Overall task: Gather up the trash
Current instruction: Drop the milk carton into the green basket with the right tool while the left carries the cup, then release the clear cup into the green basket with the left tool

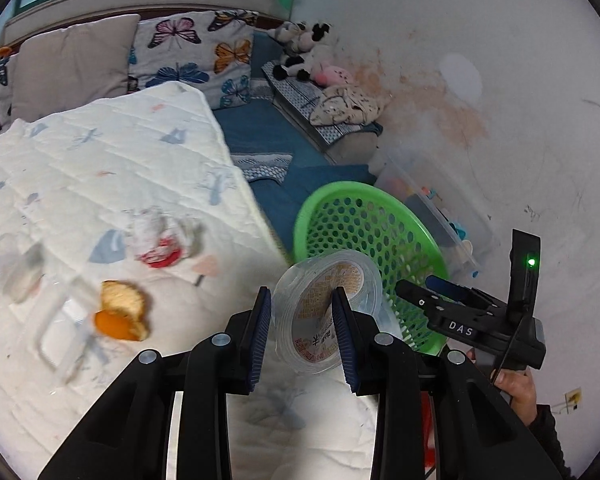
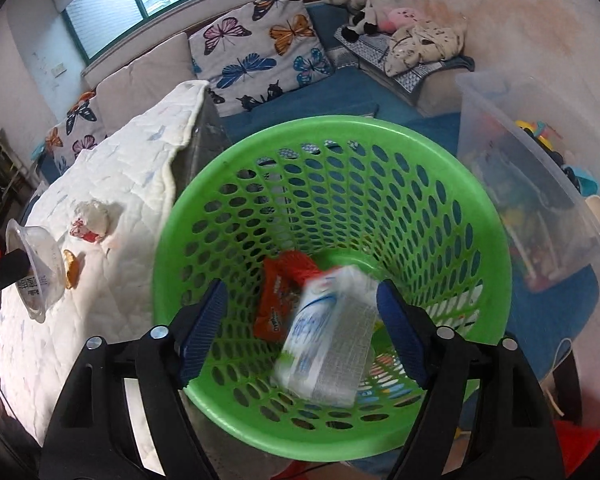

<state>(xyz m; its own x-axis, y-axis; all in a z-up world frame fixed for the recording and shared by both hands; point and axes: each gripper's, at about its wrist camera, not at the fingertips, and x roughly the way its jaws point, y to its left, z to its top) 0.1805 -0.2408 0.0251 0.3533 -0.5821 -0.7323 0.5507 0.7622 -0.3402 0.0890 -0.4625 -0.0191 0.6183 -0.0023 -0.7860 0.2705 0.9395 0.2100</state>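
My left gripper (image 1: 301, 292) is shut on a clear plastic cup (image 1: 328, 308) with a printed label, held tilted over the white quilt (image 1: 112, 168). To its right stands the green mesh basket (image 1: 364, 220), with my right gripper (image 1: 416, 286) over its near rim. In the right wrist view that gripper (image 2: 300, 288) is open above the basket (image 2: 480, 216). A blurred white pack (image 2: 328, 340) sits between its jaws, clear of the left pad. A red wrapper (image 2: 274, 308) and red netting (image 2: 300, 264) lie in the basket. On the quilt lie an orange peel (image 1: 120, 316) and a crumpled white-and-red wrapper (image 1: 156, 236).
A blurred clear plastic container (image 1: 12, 268) lies at the quilt's left edge. A transparent storage bin (image 2: 540, 184) full of toys stands right of the basket, against the stained wall. Butterfly cushions (image 2: 260, 40) and plush toys (image 2: 368, 4) line the blue seat behind.
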